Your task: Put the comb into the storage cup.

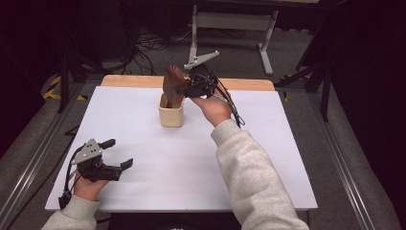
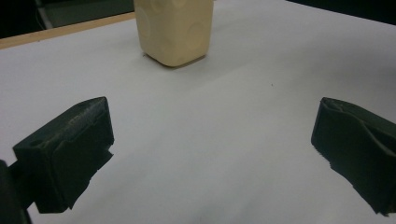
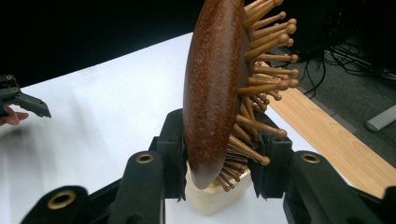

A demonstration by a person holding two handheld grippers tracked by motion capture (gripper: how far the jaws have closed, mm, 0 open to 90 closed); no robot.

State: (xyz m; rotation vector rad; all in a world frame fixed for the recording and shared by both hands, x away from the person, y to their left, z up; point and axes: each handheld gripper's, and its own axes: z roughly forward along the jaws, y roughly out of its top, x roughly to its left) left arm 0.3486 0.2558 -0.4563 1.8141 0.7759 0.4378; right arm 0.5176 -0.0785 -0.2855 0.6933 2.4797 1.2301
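At frame centre, the right gripper (image 3: 219, 175) clamps a wooden bristle hairbrush (image 3: 219, 88), its handle inside the cream holder (image 1: 171, 114). Lower left, the left gripper (image 1: 117, 154) rests wide open.

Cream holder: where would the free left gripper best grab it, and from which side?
Judging by its shape, across the flat side walls of the cream holder, low on the body, coming level from the left gripper side. The hairbrush, clamped in the right gripper, occupies the top opening.
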